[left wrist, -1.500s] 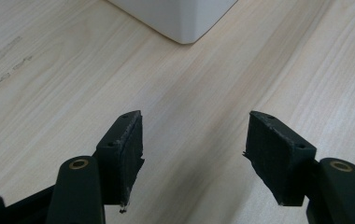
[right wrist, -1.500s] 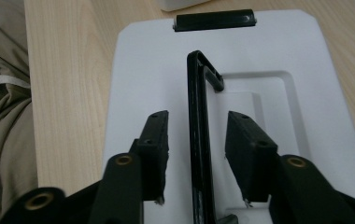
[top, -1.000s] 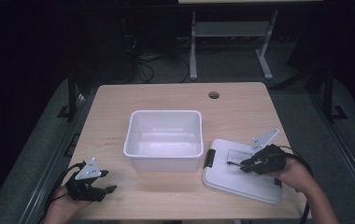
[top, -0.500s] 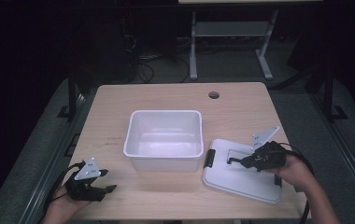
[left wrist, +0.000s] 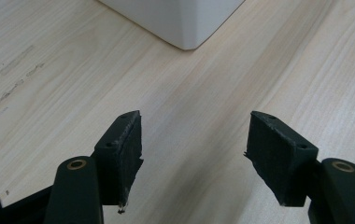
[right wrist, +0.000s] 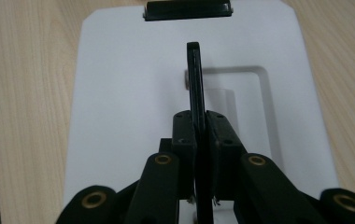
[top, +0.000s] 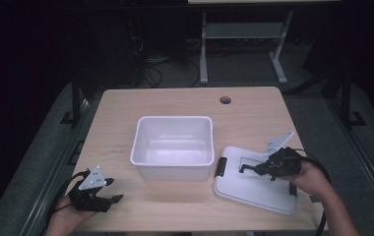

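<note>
One pale wood-grain table [top: 185,105] fills the middle of the high view, with a small round hole [top: 225,100] near its upper right edge. At centre sits one white plastic bin [top: 172,146], rectangular, smooth-walled and round-cornered. Lower right of it lies one flat white lid [top: 254,184], with a black latch [top: 221,167] on its left edge; a second latch at its right edge is largely hidden by the hand. The lid's thin black handle [right wrist: 195,79] stands raised above a rectangular recess. The right gripper [top: 254,169] is clamped on that handle, its jaws having just been closing on it. At lower left the left gripper [top: 110,202] has its jaws moderately apart, over bare wood, with nothing between its rough black pads [left wrist: 130,154].
</note>
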Tool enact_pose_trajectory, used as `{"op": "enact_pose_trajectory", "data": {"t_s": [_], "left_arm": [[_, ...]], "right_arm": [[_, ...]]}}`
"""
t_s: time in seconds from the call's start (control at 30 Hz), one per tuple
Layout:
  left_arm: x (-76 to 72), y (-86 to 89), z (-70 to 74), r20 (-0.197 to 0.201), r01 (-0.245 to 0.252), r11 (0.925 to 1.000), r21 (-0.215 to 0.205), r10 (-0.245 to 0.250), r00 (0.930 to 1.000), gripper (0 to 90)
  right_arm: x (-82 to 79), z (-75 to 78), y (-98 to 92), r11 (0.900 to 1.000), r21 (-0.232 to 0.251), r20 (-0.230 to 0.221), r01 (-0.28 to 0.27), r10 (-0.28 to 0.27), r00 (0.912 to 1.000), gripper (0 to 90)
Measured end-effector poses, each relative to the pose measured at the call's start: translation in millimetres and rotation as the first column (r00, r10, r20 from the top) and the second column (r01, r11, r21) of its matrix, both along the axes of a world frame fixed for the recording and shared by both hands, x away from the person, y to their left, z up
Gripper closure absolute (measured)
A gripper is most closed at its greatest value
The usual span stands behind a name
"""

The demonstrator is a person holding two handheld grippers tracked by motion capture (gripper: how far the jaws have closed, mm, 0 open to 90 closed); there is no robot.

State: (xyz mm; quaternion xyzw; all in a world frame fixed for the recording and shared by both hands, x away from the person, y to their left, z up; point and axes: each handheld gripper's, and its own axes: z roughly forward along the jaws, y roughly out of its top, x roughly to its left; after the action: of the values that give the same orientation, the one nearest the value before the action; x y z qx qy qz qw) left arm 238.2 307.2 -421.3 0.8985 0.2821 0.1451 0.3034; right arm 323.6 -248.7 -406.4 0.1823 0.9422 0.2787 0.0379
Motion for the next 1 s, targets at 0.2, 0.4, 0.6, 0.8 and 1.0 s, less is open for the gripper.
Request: {"op": "enact_pose_trajectory", "data": {"t_s": [0.2, 0.4, 0.6, 0.8, 1.0], "left_arm": [[0.0, 0.8, -0.1, -0.001, -0.002, 1.0, -0.001, 0.002, 1.0, 35.4], [0.0, 1.2, -0.1, 0.0, -0.003, 1.0, -0.002, 0.003, 1.0, 35.2], [0.4, 1.3, -0.2, -0.002, -0.001, 1.0, -0.003, 0.001, 1.0, 35.1], [0.2, 1.2, 0.0, -0.002, -0.001, 1.0, -0.004, 0.001, 1.0, 34.9], [0.0, 1.5, -0.4, -0.003, -0.003, 1.0, -0.007, 0.003, 1.0, 35.0]], "right_arm": [[0.2, 0.5, 0.7, 1.0, -0.008, -0.002, -0.007, 0.007, 1.0, 83.0], [0.9, 1.0, 1.1, 1.0, -0.012, 0.0, -0.017, 0.017, 0.9999, 83.9], [0.7, 1.2, 0.1, 1.0, -0.009, -0.001, -0.019, 0.019, 0.9998, 84.2], [0.0, 2.8, -2.7, 1.0, 0.001, 0.004, -0.02, 0.02, 0.9998, 84.4], [-2.4, 7.8, -5.9, 1.0, -0.001, 0.013, -0.018, 0.018, 0.9997, 84.4]]}}
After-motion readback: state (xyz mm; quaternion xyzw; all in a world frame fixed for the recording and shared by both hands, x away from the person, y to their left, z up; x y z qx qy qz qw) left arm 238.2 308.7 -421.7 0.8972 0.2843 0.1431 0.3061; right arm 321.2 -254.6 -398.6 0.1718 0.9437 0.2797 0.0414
